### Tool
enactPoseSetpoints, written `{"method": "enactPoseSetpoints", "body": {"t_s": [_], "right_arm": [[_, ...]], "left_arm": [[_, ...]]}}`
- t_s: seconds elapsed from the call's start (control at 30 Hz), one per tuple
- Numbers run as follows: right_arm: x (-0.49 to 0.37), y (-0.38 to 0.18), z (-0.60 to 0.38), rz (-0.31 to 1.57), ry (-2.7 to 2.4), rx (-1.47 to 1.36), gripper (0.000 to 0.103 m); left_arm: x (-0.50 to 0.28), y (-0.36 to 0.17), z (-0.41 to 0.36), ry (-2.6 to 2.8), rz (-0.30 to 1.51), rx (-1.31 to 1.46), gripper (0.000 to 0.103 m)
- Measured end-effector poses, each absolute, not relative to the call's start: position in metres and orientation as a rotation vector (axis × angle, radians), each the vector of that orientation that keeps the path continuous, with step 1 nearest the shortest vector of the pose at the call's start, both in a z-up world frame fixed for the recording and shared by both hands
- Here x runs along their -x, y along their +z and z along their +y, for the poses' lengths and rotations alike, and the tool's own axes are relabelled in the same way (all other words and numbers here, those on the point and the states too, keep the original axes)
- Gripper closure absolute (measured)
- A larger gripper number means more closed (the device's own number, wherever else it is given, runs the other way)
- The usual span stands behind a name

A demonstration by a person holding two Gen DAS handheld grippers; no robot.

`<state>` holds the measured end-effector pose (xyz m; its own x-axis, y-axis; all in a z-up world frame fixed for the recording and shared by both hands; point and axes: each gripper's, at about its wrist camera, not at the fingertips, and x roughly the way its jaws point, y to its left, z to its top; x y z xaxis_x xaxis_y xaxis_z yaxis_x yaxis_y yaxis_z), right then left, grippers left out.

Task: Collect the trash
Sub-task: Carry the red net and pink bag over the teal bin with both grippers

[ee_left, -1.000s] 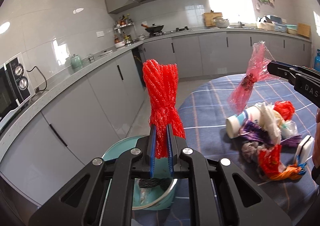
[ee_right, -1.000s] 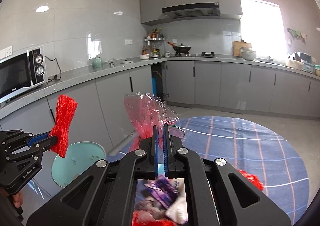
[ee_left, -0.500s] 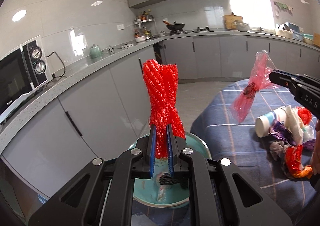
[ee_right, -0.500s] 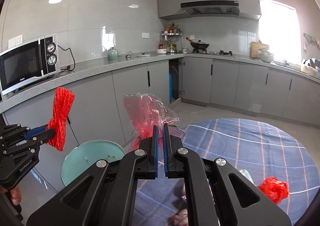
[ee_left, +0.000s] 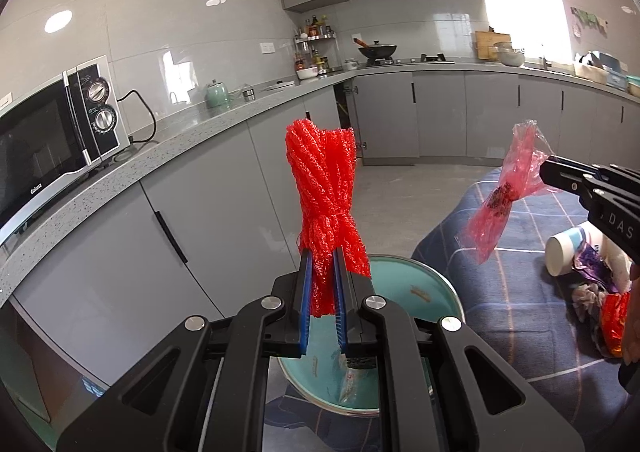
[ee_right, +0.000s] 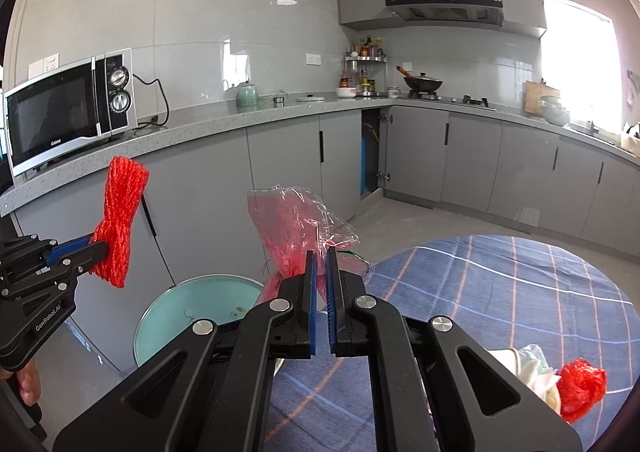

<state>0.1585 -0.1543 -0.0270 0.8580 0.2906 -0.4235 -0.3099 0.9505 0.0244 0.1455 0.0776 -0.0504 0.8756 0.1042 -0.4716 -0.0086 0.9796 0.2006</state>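
Left gripper (ee_left: 322, 284) pinches red foam net (ee_left: 322, 191) between blue pads, net standing upright above teal bin (ee_left: 436, 292); bin on floor beside table edge, few scraps inside. Same view: right gripper (ee_left: 546, 169) at right, clamped on red plastic bag (ee_left: 506, 193) hanging over blue plaid tablecloth (ee_left: 500, 284); trash pile (ee_left: 592, 272) with white bottle further right.

Right wrist view: right gripper (ee_right: 320, 284) pressed nearly together on crumpled red plastic bag (ee_right: 292, 236). Left gripper (ee_right: 98, 250) at left holds red foam net (ee_right: 120, 219) above teal bin (ee_right: 200, 308). Red wad (ee_right: 580, 388) on tablecloth (ee_right: 520, 292), lower right. Microwave (ee_right: 68, 107) on counter.
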Motion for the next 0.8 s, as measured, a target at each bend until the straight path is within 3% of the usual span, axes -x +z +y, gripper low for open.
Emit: {"method": "enactPoseSetpoints", "body": {"t_s": [0.8], "right_arm": [[-0.179, -0.046, -0.113, 0.48, 0.384, 0.079, 0.098]], "left_arm": [[-0.152, -0.052, 0.095, 0.079, 0.516, -0.153, 0.092]]}}
